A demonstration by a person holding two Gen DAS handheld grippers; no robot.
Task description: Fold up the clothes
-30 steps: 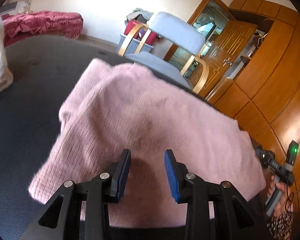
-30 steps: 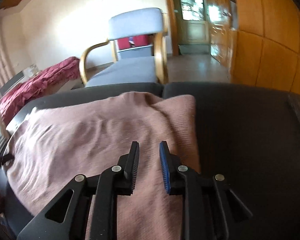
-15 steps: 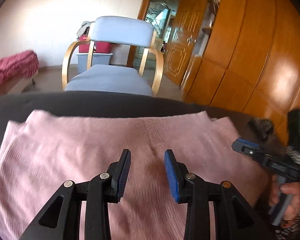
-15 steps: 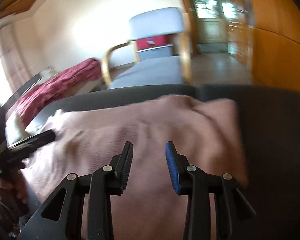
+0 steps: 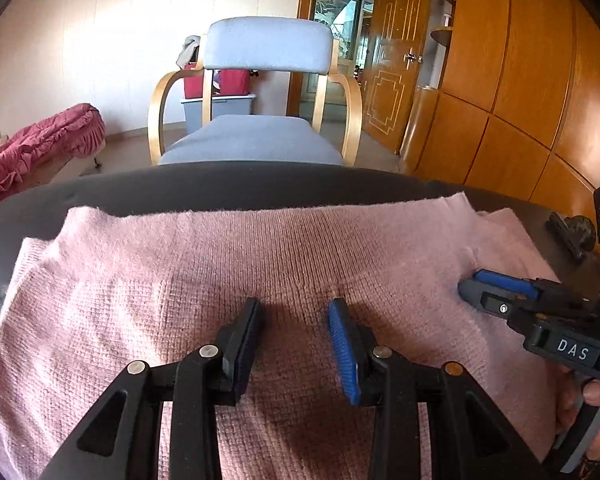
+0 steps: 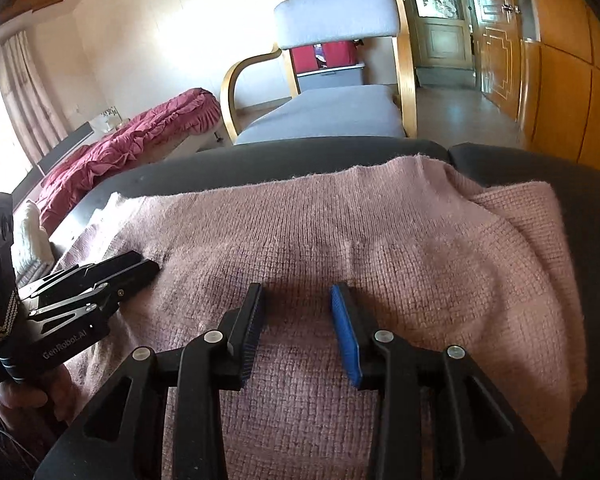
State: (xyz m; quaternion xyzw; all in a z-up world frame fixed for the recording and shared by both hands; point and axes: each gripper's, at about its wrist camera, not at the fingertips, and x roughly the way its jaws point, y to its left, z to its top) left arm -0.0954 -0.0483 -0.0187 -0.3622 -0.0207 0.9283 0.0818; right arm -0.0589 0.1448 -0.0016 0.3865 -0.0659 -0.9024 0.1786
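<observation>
A pink knitted sweater point(image 5: 260, 248) lies spread flat on a dark grey padded surface point(image 5: 220, 188), its far edge straight and a fold at its right end point(image 6: 512, 216). My left gripper point(image 5: 294, 308) hangs open just above the near middle of the sweater, with nothing between its pads. My right gripper point(image 6: 296, 294) is open too, low over the knit and holding nothing. Each shows in the other's view: the right gripper point(image 5: 470, 286) over the sweater's right part, the left gripper point(image 6: 146, 263) over its left part, each held by a hand.
A grey armchair with bent wooden arms point(image 5: 260, 136) stands just behind the surface. Red bedding point(image 6: 140, 136) lies at the far left and wooden cabinets point(image 5: 520, 100) line the right wall. A white knit garment point(image 6: 30, 232) sits at the left edge, a small black object point(image 5: 572, 234) at the right.
The left wrist view has swung round to face the armchair, and the sweater now lies flat and square. The right gripper's jaws have widened and it has shifted left, nearer the left gripper.
</observation>
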